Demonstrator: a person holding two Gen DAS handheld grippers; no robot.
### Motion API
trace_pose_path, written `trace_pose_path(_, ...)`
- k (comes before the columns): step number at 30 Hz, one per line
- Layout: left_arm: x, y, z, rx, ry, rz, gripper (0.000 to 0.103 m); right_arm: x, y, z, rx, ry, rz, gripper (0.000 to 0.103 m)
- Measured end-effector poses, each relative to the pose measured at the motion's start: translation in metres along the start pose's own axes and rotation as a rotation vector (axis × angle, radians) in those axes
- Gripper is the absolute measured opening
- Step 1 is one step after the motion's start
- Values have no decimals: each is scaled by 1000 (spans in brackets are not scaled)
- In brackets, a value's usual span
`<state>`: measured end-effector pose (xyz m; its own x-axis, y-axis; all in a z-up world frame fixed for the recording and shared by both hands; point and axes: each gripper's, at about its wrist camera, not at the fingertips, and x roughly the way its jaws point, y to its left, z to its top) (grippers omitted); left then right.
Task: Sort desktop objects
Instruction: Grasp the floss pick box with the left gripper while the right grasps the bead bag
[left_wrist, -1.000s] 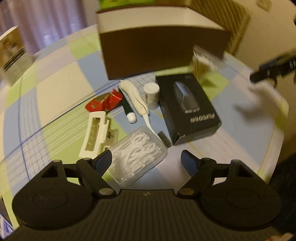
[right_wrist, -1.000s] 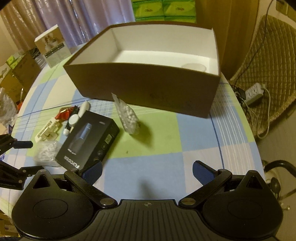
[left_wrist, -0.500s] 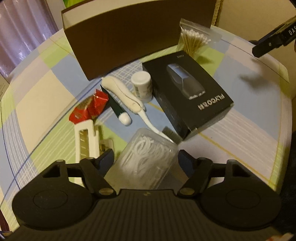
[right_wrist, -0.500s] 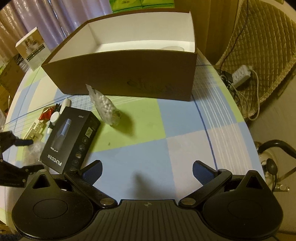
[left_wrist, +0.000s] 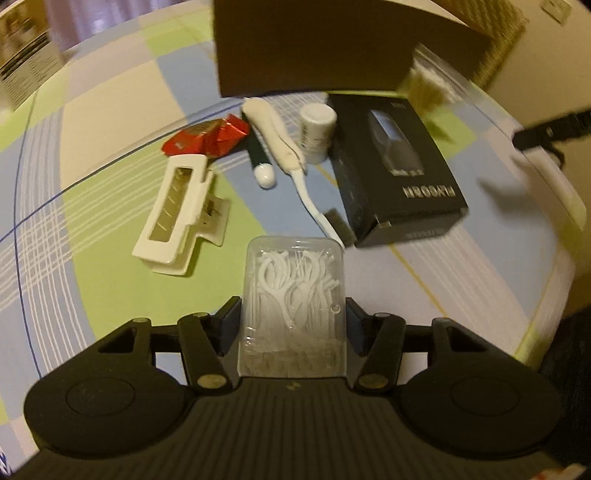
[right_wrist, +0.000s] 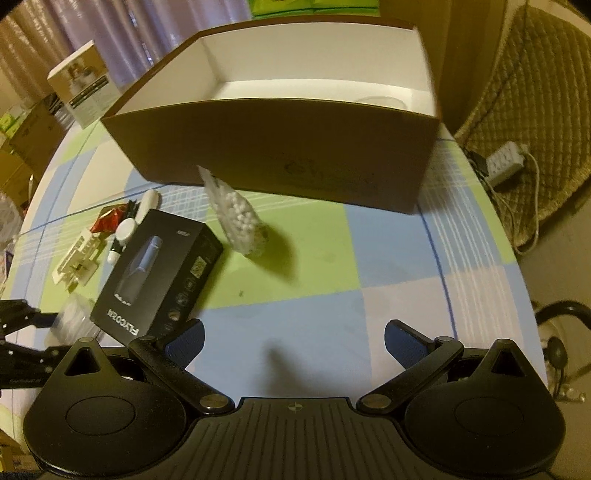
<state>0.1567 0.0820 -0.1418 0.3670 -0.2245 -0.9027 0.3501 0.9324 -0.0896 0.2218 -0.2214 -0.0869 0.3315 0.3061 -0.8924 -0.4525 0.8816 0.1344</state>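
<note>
Clear plastic fills the lower centre of the left wrist view: a floss pick case (left_wrist: 293, 306) clamped between the left gripper (left_wrist: 293, 319) jaws. Above it lie a white hair clip (left_wrist: 177, 210), red wrapper (left_wrist: 207, 138), toothbrush (left_wrist: 291, 158) and black carton (left_wrist: 399, 166).

The right wrist view alone shows the brown box's (right_wrist: 280, 155) white interior at upper centre and a cotton swab bag (right_wrist: 238, 218) mid-frame; the right gripper (right_wrist: 293, 338) jaws stand spread over bare checked tablecloth (right_wrist: 369, 266).
</note>
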Motion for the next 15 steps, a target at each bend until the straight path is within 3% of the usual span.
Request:
trace_pose_path(8,-2,-3,0,-109,-8,66,53,5,7,4,-57,-18,34,101)
trace_pose_path(12,-7,-1,-9,-202,7,126,53,6,15,9,-122,-72,48,100)
trace_pose_path(13,-8,0,-11,-235,8,144,53,6,18,11,-150,-96,52,98)
trace_pose_path(15,-10,1,-14,-285,12,174,53,8,23,15,-195,-128,50,84)
